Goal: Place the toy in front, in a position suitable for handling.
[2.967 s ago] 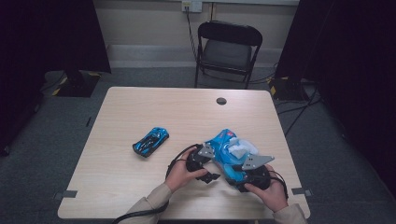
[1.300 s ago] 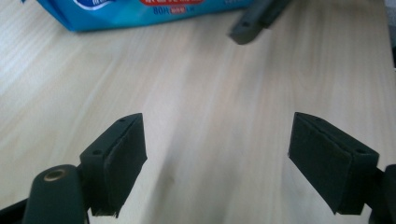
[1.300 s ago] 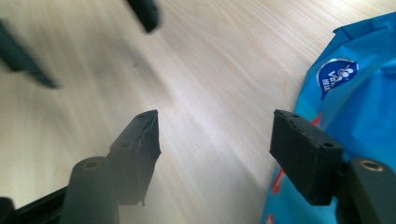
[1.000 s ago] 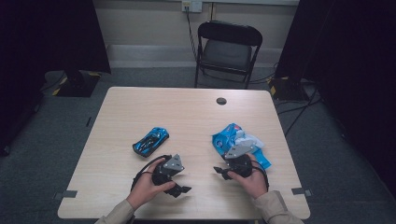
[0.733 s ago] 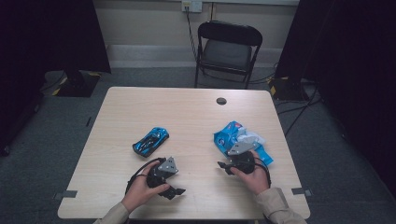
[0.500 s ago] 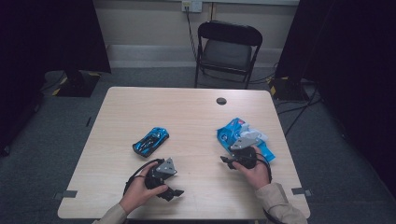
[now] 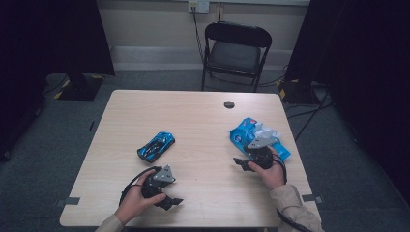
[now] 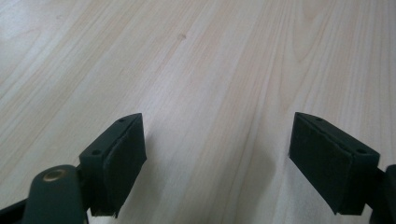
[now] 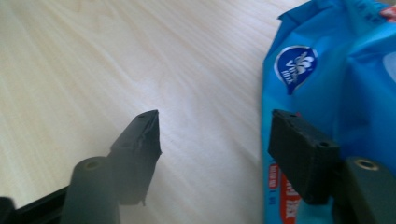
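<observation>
Wipes packet (image 7: 258,137), blue, laid flat right of centre on surface (image 7: 203,121). Right claw (image 9: 212,149) just opened beside its edge, nothing gripped, apparently released. Left claw (image 8: 217,158) spread wide, empty. Toy car (image 7: 155,146) noted left of centre.

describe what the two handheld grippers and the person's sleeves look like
Both the left gripper and the right gripper are black, each topped with a grey three-cornered plate and trailing a black cable. In the gripper views, each has two blocky black jaws faced with flat dark pads, with small screw holes on top and a brass-coloured pivot pin. The sleeves are beige.
</observation>
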`<action>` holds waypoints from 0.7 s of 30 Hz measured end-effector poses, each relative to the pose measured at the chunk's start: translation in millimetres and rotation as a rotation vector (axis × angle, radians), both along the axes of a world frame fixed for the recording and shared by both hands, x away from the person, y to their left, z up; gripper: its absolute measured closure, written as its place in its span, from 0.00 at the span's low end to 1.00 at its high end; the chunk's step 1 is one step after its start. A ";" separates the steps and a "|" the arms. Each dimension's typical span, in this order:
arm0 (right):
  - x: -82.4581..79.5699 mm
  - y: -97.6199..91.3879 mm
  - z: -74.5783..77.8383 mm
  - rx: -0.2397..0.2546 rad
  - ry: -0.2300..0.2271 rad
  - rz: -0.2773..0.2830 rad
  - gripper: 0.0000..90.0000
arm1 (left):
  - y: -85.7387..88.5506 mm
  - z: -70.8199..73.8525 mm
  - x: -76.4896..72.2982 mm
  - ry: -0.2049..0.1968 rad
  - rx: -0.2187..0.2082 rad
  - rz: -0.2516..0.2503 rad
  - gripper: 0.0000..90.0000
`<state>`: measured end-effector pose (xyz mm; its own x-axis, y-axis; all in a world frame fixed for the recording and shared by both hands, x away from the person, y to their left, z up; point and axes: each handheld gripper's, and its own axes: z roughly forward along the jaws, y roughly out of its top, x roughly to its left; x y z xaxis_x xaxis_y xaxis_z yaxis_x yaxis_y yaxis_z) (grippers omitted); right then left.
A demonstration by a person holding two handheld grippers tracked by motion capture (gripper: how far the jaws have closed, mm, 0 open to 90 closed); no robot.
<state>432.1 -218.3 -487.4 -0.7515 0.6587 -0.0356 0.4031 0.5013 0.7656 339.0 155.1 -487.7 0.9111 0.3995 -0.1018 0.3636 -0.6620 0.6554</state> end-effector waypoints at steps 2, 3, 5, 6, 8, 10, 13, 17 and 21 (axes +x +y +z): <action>-5.2 2.3 0.4 0.001 0.010 0.018 0.30 | 3.0 -0.1 -1.0 -0.002 0.005 -0.001 0.20; -8.6 3.5 0.5 0.006 0.017 0.024 0.28 | 3.3 -0.5 -1.9 0.002 -0.006 0.009 0.20; -16.0 5.0 0.4 0.001 0.023 0.043 0.26 | 5.3 0.4 -3.5 0.003 -0.004 0.012 0.20; -20.4 5.7 0.0 -0.001 0.024 0.048 0.25 | 6.1 0.9 -3.8 -0.002 -0.004 0.011 0.20; -28.8 6.7 -0.1 -0.009 0.031 0.065 0.22 | 7.0 2.0 -4.6 -0.003 -0.008 0.015 0.20; -37.8 6.7 -0.9 0.009 0.049 0.072 0.20 | 7.8 3.2 -5.1 -0.009 -0.014 0.024 0.20; -51.3 7.0 -2.8 -0.001 0.052 0.082 0.19 | 9.0 4.6 -5.0 -0.012 -0.012 0.029 0.20; -63.0 6.9 -5.8 -0.008 0.044 0.085 0.17 | 8.7 5.3 -2.7 -0.016 -0.005 0.035 0.20; -65.7 6.9 -11.8 -0.020 0.057 0.083 0.16 | 5.8 8.1 1.0 -0.025 0.009 0.026 0.20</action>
<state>366.4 -211.4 -499.2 -0.8047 0.5937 -0.0037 0.4020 0.5493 0.7326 340.0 160.9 -479.6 0.9026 0.4239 -0.0753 0.3642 -0.6585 0.6586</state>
